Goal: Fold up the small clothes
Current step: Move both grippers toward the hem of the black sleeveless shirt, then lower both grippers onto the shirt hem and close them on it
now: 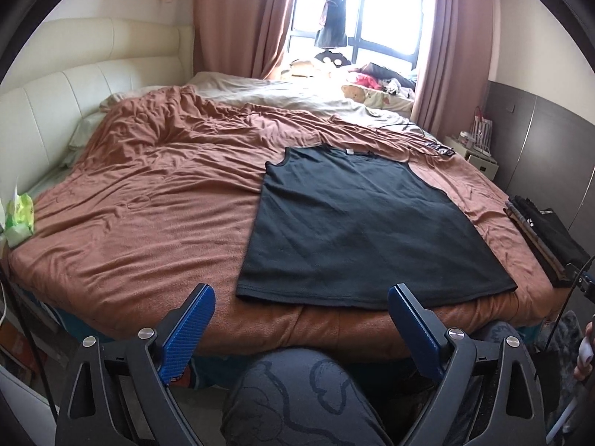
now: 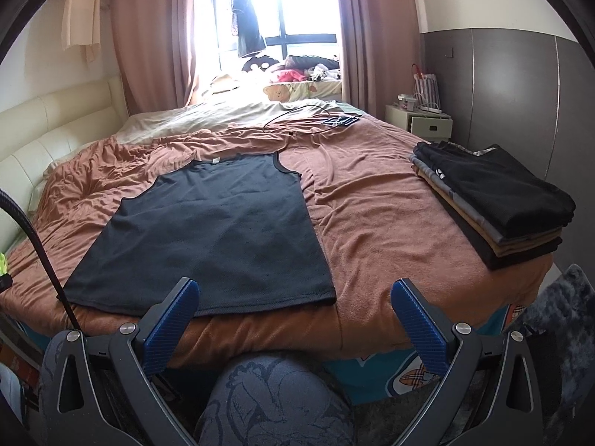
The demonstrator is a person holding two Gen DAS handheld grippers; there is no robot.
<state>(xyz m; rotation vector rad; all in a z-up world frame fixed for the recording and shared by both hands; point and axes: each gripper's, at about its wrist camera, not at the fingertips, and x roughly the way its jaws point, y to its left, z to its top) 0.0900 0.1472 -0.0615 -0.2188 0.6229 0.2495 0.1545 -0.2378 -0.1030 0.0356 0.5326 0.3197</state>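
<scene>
Across both views lies the bed [image 1: 156,200], covered by a wrinkled brown blanket [image 2: 372,200]. Flat on the blanket lies the black vest [image 1: 357,230], neck toward the window [image 1: 386,11], hem parallel to the near bed edge and just short of it.

View differences: the left wrist view shows the cream headboard [image 1: 67,104] and a green pack [image 1: 20,219] at the left bed edge. The right wrist view shows the full stack [image 2: 494,204] of folded clothes at the right bed edge, well apart from the vest; the left view shows only its end. It also shows a cable [image 2: 297,119] and a nightstand [image 2: 420,119] at the far side.

Open room: bare blanket extends left of the vest, and a bare strip separates vest and stack.

The left gripper [image 1: 301,297] stands wide, nothing between its fingers, over the hem. The right gripper [image 2: 293,293] stands wide and empty, near the hem's right corner. A knee [image 2: 275,401] sits below each gripper.
</scene>
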